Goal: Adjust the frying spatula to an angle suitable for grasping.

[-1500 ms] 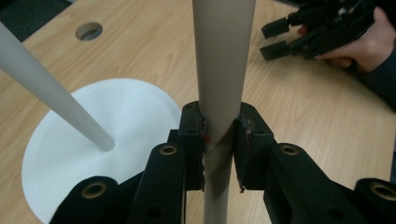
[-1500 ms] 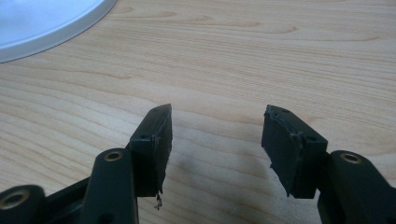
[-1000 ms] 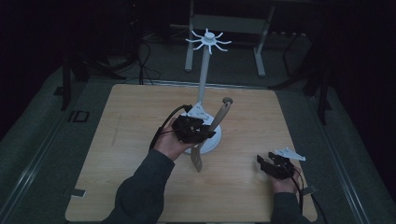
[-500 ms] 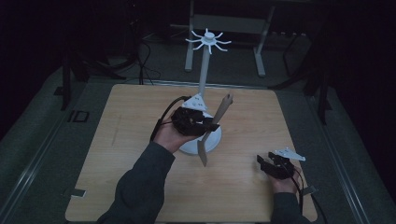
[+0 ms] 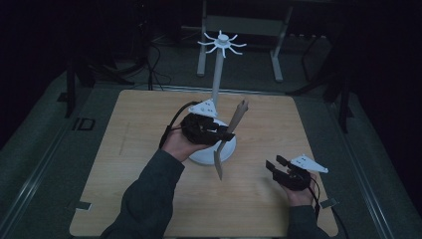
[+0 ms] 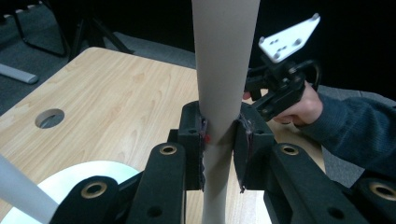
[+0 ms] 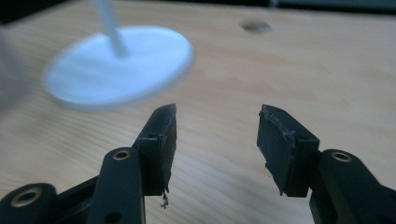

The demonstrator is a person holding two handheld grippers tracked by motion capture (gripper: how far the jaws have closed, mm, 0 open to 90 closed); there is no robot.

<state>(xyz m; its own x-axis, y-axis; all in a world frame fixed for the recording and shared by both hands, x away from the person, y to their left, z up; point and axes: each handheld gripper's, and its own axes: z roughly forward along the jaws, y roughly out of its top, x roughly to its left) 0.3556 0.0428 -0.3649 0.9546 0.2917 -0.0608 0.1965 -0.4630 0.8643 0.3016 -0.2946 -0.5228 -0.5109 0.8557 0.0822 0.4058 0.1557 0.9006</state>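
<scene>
A: What did the left gripper (image 5: 219,135) have, mid-frame in the high view?

B: It was clamped on the beige spatula (image 5: 230,134), which slanted from upper right to lower left in front of the white stand (image 5: 217,84), its blade end down near the round base (image 5: 211,155). In the left gripper view the spatula's handle (image 6: 224,70) ran straight up between the pressing pads.

A: And the right gripper (image 5: 276,166)?

B: Lower right of the high view, above the wooden table (image 5: 134,144). Its jaws had just been closing, yet stood apart with nothing between them.
</scene>
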